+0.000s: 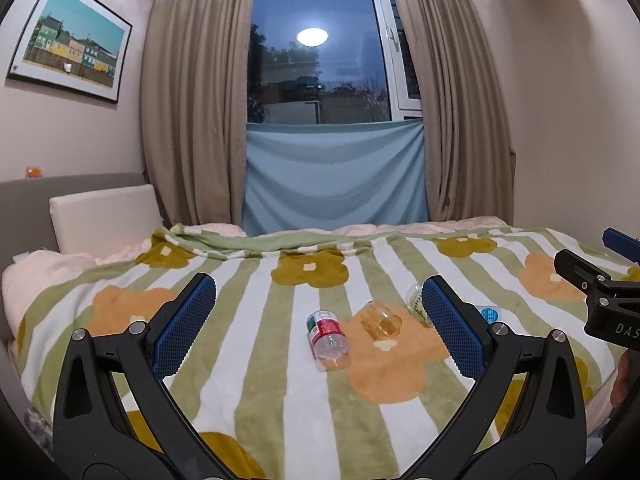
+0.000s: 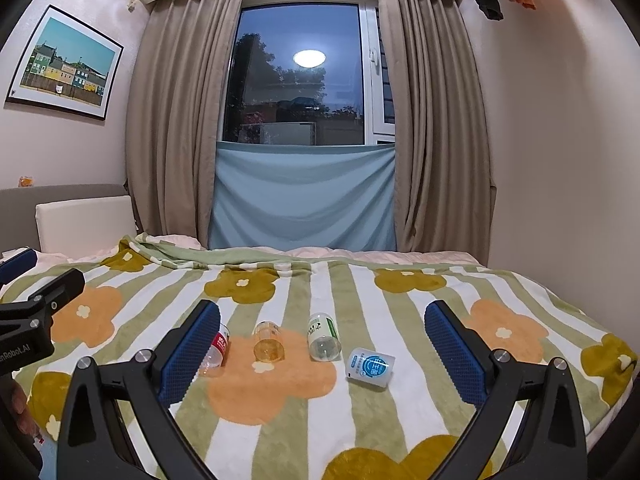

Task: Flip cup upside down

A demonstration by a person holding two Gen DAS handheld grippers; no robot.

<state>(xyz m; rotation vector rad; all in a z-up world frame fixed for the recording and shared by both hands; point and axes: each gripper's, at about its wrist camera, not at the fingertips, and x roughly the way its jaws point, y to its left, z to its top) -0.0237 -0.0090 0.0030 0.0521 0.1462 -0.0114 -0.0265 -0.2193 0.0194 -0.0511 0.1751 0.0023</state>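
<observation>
- left tool [image 1: 316,312] wide open, holding nothing; right tool [image 2: 322,334] likewise.
- amber cup [image 2: 269,346] lies on its side on the bed [image 2: 400,400], between a red-label bottle [image 2: 216,350] and a green-label one [image 2: 323,338].
- white cup [image 2: 370,368], blue label unreadable, just beside.
- "nrobot.ai" shows on the left tool's body.

A bed carries a striped, flowered blanket [image 2: 360,408] with 4 small containers lying on it — red-labelled bottle [image 1: 328,338], amber cup [image 2: 269,347], green-labelled bottle [image 2: 323,337], blue-labelled white cup [image 2: 370,368] — all on their sides.
</observation>
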